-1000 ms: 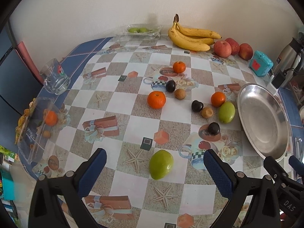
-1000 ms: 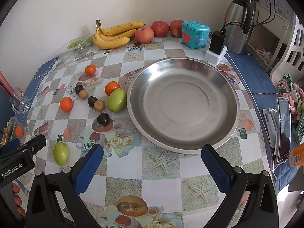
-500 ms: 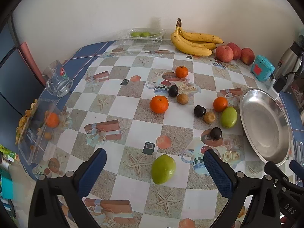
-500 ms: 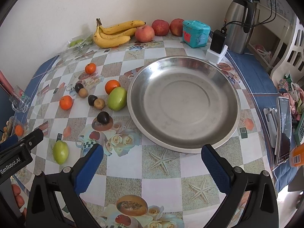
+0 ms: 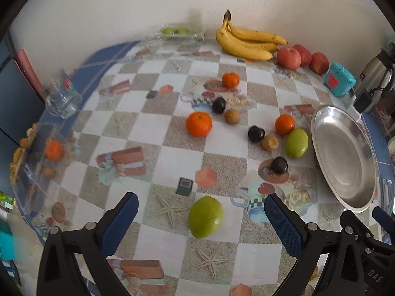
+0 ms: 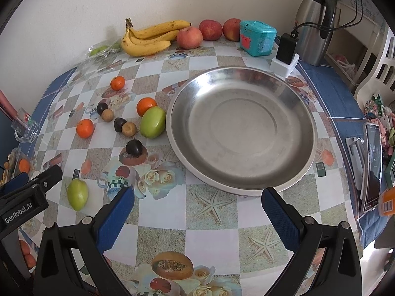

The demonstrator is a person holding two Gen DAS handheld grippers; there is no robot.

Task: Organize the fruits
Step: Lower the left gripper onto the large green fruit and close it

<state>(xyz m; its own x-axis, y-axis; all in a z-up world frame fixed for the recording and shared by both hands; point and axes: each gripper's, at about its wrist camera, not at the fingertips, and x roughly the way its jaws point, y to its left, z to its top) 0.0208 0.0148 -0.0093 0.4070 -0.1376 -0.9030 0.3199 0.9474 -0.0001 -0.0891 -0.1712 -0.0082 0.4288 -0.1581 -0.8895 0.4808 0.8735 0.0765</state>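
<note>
The near green fruit (image 5: pixel 205 217) lies on the patterned tablecloth (image 5: pixel 153 128), its long axis running from near left to far right (a slight tilt), narrower end toward the near left. It sits between the spread blue pads of the left gripper (image 5: pixel 200 215), touched by neither. The right gripper (image 6: pixel 197 212) is likewise wide apart and empty, with the steel dish (image 6: pixel 240 129) just beyond it. A second green fruit (image 6: pixel 153 122) rests just beside the dish's left rim.
</note>
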